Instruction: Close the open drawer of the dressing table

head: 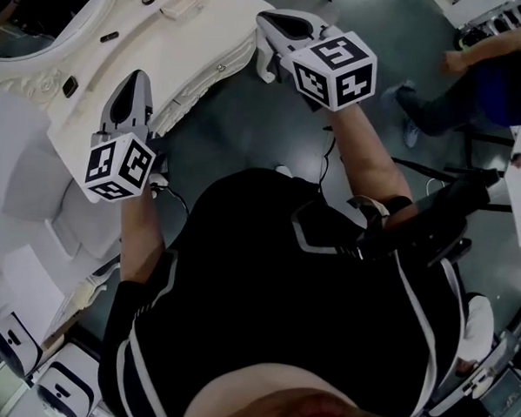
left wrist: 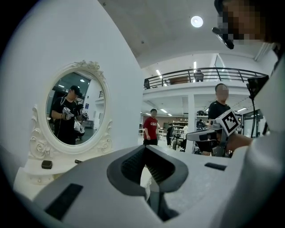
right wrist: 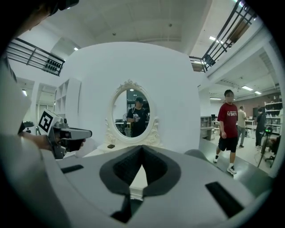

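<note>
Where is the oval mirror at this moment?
The oval mirror stands on the white dressing table, at the centre of the right gripper view and left in the left gripper view.

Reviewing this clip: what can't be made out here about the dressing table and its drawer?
- Drawer: the bodies of the left gripper and the right gripper cover the front of the dressing table in both gripper views. The steep head view doesn't settle whether it is open.
- Small dark item on the tabletop: too small to name.
- Mirror: cut off by the head view's top-left edge.
</note>
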